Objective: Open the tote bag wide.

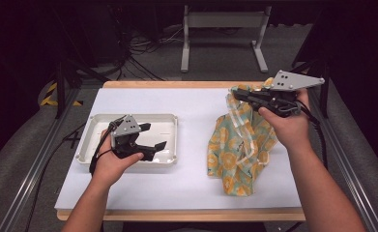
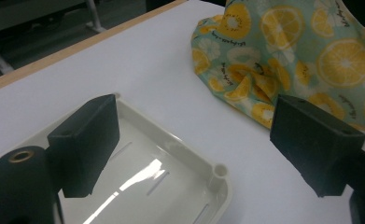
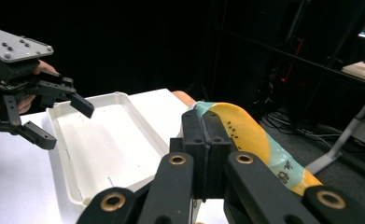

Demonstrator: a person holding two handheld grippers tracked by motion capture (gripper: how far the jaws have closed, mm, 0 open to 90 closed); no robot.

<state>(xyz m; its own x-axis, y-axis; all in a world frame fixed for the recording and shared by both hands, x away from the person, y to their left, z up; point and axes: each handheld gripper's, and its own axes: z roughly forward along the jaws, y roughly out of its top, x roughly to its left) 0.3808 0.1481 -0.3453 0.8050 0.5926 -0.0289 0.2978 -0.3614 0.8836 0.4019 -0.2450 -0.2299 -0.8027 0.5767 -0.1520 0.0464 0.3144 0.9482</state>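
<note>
Right now my right claw [image 1: 236, 93] is clamped on a top edge of the teal cloth printed with orange and lemon slices [image 1: 237, 145], jaws pressed together on the fabric. It holds that edge lifted above the far right of the white-topped desk [image 1: 191, 145]; the rest of the cloth hangs down and bunches on the desk surface near the front right. My left claw [image 1: 155, 136] hovers over the shallow white plastic tray [image 1: 163, 159] on the left side, jaws spread wide with nothing between them. Tray and cloth lie well apart.
</note>
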